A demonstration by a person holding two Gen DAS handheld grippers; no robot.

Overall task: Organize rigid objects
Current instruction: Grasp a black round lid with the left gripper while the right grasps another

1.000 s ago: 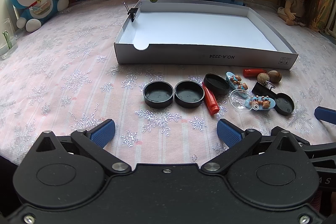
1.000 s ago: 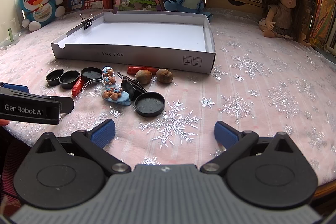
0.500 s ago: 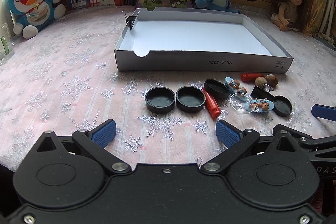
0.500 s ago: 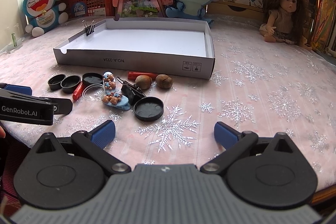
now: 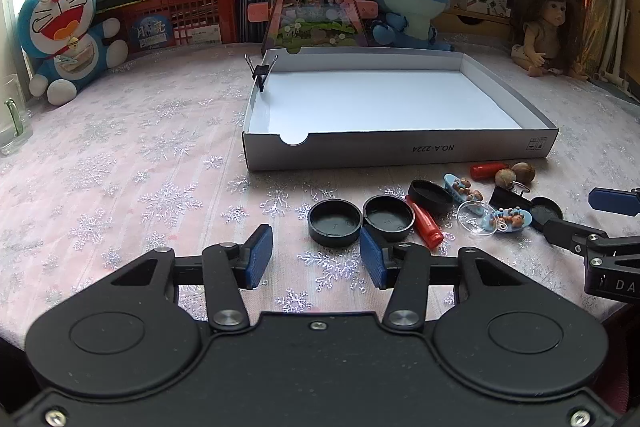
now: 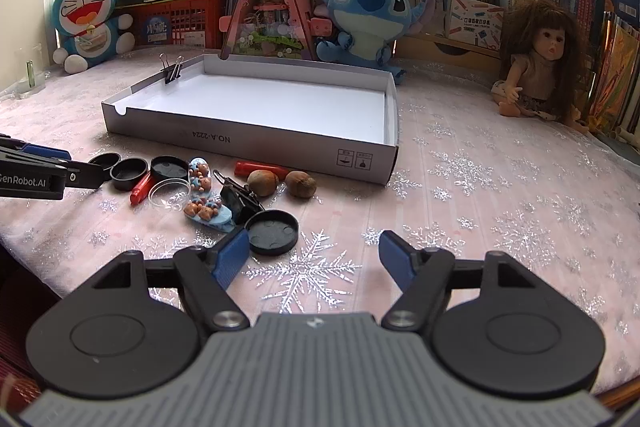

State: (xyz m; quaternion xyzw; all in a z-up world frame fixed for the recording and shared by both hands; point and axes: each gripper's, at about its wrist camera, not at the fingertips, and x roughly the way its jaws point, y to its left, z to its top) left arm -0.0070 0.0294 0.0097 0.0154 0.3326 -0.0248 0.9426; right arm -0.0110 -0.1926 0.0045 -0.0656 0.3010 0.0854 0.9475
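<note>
A shallow white box tray (image 5: 400, 149) (image 6: 248, 137) lies on the tablecloth with a binder clip (image 5: 261, 71) on its left wall. In front of it lie small items: black caps (image 5: 335, 222) (image 5: 389, 218) (image 6: 273, 231), red tubes (image 5: 427, 226) (image 6: 260, 169), two nuts (image 6: 262, 183) (image 6: 300, 183), blue bear trinkets (image 6: 208, 213), a clear dome (image 6: 170, 194) and a black clip (image 6: 236, 201). My left gripper (image 5: 316, 261) is open and empty just short of the left cap. My right gripper (image 6: 314, 261) is open and empty, with its left finger beside the nearest cap.
Plush toys (image 5: 64, 31) (image 6: 366, 17), a pink triangular toy house (image 5: 314, 3), a doll (image 6: 538, 67), a red crate and books line the back. A glass (image 5: 12, 125) stands at the far left. The table's front edge is near both grippers.
Both grippers have narrowed their opening and moved forward toward the small items. The objects on the cloth have not moved.
</note>
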